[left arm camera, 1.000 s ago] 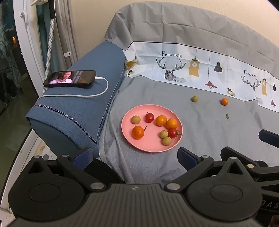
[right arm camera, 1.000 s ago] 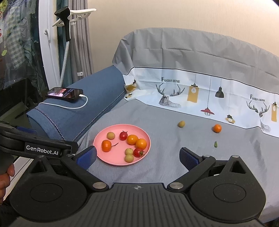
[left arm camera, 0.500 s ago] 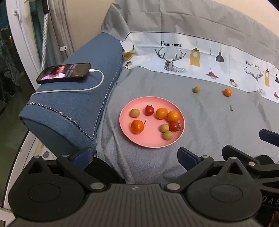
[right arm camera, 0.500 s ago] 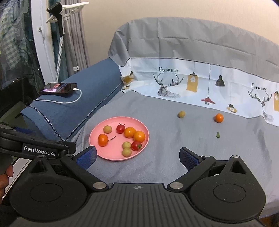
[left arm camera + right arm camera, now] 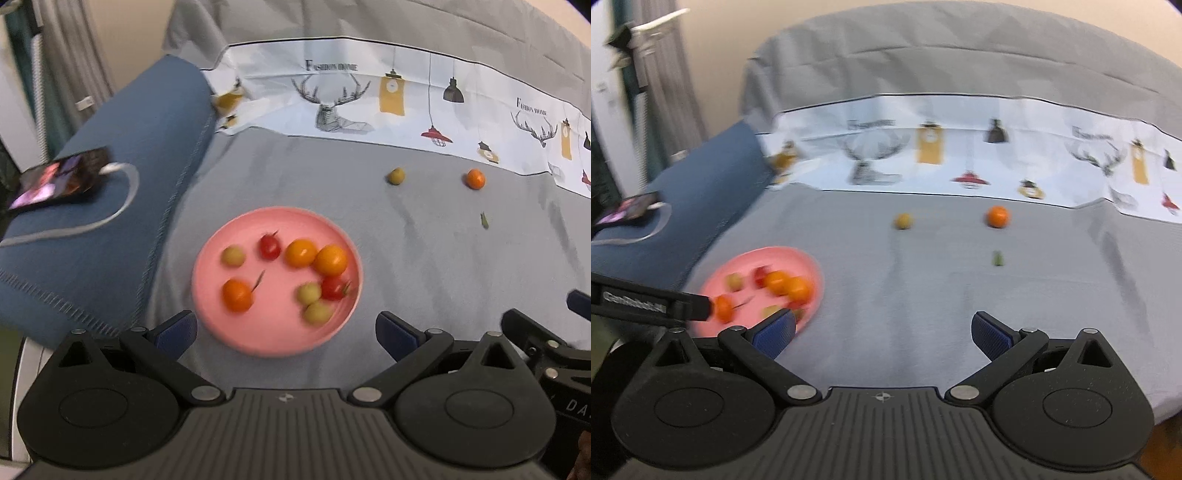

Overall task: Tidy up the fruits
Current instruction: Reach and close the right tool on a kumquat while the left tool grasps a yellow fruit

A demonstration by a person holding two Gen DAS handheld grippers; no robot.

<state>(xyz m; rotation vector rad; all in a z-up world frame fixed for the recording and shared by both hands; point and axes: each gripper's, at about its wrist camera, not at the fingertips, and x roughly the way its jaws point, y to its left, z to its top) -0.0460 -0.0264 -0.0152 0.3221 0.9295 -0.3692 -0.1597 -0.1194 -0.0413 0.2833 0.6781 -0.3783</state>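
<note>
Left claw and right claw both gape empty. Pink plate holds eight fruits; two loose fruits upper right; right view blurred.

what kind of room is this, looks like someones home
Probably a living room at home: a sofa under a printed gray cover, a phone charging on its blue armrest, and curtains behind. A pink plate of small fruits sits on the seat.
</note>
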